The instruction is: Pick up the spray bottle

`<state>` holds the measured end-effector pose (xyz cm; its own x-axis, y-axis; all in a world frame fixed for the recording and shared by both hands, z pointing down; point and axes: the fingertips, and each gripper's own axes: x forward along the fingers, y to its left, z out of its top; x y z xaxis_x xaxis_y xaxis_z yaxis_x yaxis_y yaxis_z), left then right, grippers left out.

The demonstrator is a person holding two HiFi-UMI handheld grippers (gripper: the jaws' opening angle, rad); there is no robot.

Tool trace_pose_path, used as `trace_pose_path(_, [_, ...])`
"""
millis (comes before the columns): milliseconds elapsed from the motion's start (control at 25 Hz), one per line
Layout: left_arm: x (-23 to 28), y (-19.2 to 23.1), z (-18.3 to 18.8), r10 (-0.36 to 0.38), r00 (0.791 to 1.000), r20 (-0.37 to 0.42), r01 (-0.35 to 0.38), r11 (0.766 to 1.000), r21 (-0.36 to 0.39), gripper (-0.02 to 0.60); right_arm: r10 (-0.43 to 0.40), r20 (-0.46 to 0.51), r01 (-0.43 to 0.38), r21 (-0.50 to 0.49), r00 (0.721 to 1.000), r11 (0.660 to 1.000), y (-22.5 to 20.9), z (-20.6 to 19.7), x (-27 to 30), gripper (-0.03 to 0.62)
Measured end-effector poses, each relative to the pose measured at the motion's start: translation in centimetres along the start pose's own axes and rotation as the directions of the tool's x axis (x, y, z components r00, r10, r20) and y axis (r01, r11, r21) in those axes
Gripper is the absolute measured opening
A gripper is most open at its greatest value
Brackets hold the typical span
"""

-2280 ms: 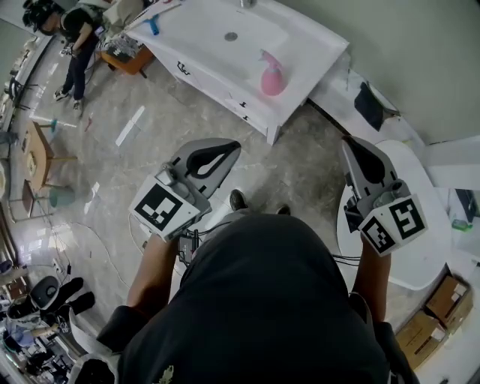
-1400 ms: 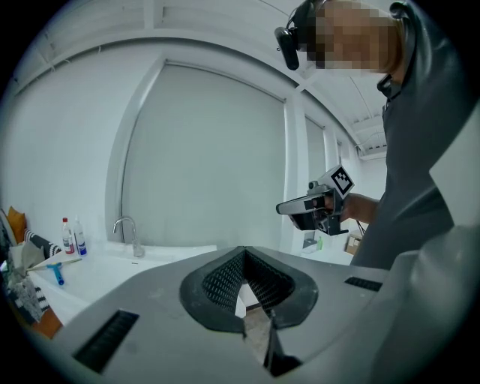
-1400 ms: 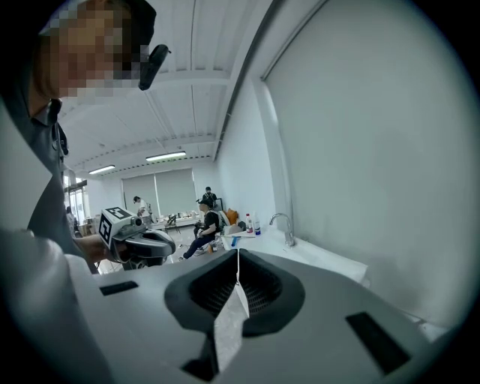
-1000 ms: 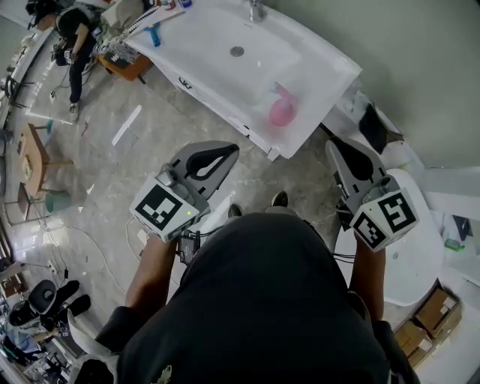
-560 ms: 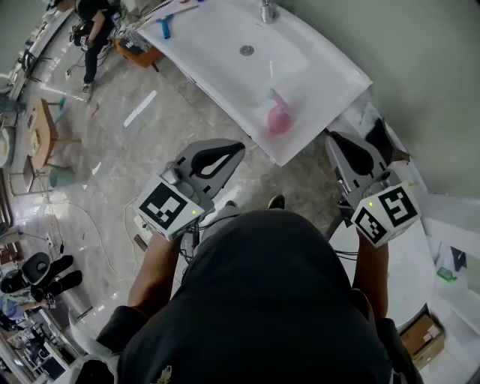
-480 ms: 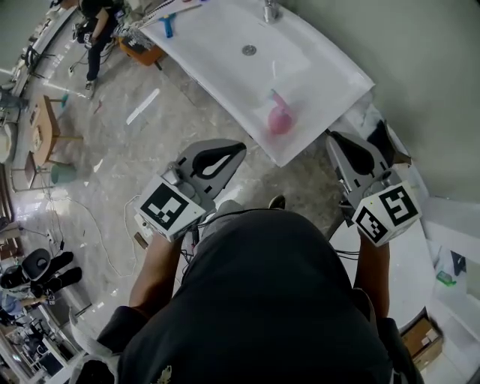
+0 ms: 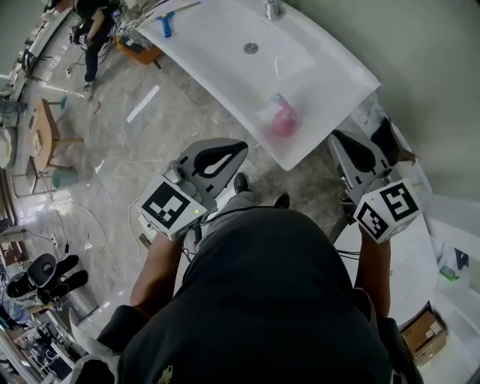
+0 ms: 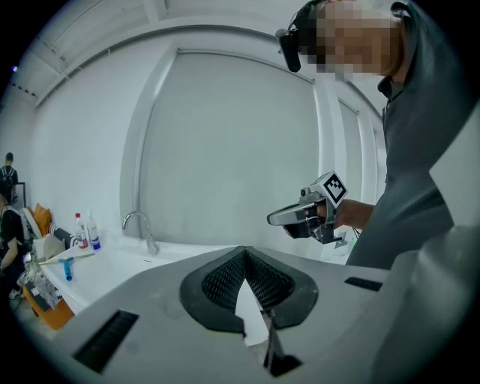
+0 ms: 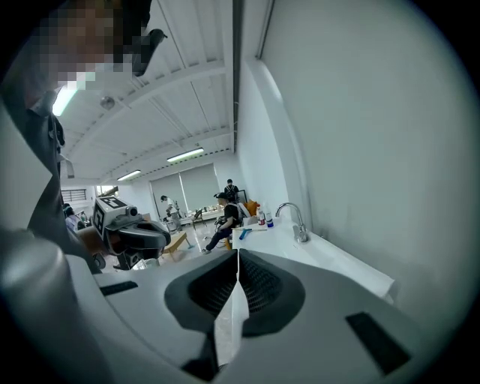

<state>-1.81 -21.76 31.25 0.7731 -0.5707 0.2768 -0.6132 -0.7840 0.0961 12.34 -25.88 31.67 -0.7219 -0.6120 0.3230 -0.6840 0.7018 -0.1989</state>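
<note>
Both my left gripper (image 7: 238, 145) and my right gripper (image 7: 336, 137) have their jaws pressed together on nothing, and that is the first hazard. If I arrive without spreading one pair, the closed tips will likely butt the pink, round-bodied plastic spray bottle (image 7: 283, 124) and tip it or skid it along the smooth white washbasin counter (image 7: 217, 56). It stands by the counter's near right corner, just beside the basin, so a knock could send it over the edge onto the grey stone-patterned floor (image 7: 172, 127). Its rounded body might also slip out of a pinch taken off-centre; the neck under the trigger looks the safer hold, though blur hides the detail. I hold the left gripper out in front of my chest, pointing ahead and a little down, short of the counter's near edge. The right one is off to the right by the counter's end, near the bottle but apart from it. The chrome tap (image 7: 274, 9) stands far back against the wall.
</note>
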Motion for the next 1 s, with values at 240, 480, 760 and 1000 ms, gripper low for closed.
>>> trace_pose_path(240, [0.7, 4.8, 0.4, -0.087, 0.996, 0.016, 0.087, 0.996, 0.018, 0.003, -0.087, -0.028, 0.088, 0.037, 0.996, 0.995, -0.4, 0.2, 3.6, 0.01])
trace_pose_path(480, [0.5, 8.7, 0.3, -0.166, 0.986, 0.02, 0.166, 0.986, 0.034, 0.003, -0.171, -0.06, 0.175, 0.062, 0.983, 0.983, -0.3, 0.1, 6.1, 0.011])
trace_pose_path(760, [0.4, 11.9, -0.4, -0.228, 0.973, 0.013, 0.228, 0.973, 0.04, 0.003, -0.217, -0.086, 0.222, 0.063, 0.972, 0.973, -0.4, -0.3, 8.9, 0.011])
trace_pose_path(1000, [1.4, 13.4, 0.3, -0.211, 0.978, 0.01, 0.21, 0.977, 0.029, 0.003, -0.191, -0.139, 0.2, 0.049, 0.972, 0.979, -1.5, -0.8, 10.3, 0.011])
